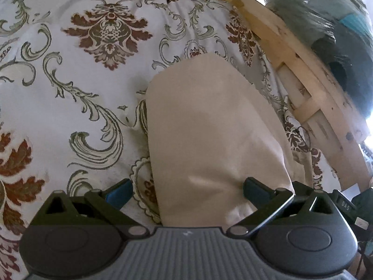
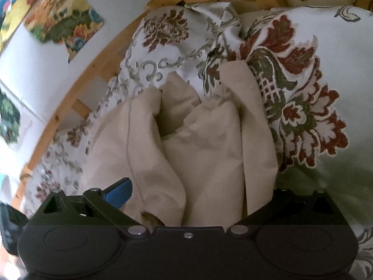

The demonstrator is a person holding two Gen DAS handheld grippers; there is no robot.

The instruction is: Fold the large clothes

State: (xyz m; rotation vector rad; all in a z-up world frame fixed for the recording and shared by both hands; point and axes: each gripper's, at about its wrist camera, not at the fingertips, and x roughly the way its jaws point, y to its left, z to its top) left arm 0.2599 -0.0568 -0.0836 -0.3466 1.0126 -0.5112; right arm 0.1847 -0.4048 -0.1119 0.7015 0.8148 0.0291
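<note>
i see the beige garment (image 1: pixel 209 135) lying on the flower-patterned bedspread (image 1: pixel 81 81), and i take it as my landmark. through the left wrist camera it is a smooth, folded strip running away from me, its far end rounded, with the wooden bed frame (image 1: pixel 303 86) beyond its right edge. my left gripper (image 1: pixel 187 191) hovers at the near end of the garment with its fingers spread wide; the blue left fingertip (image 1: pixel 120 192) sits over the bedspread just left of the cloth, the right fingertip (image 1: pixel 256 190) over the cloth's right part, and neither presses on it as far as i can tell.

through the right wrist camera the garment is bunched into several soft folds and ridges, with the bedspread rumpled behind it and to its right. my right gripper (image 2: pixel 188 196) is also fully spread at the garment's near edge. its left fingertip (image 2: pixel 119 193) shows just left of the cloth; the right one is hidden behind a fold. a wooden frame (image 2: pixel 98 63) and a white wall with colourful patches (image 2: pixel 63 23) lie to the garment's left.
</note>
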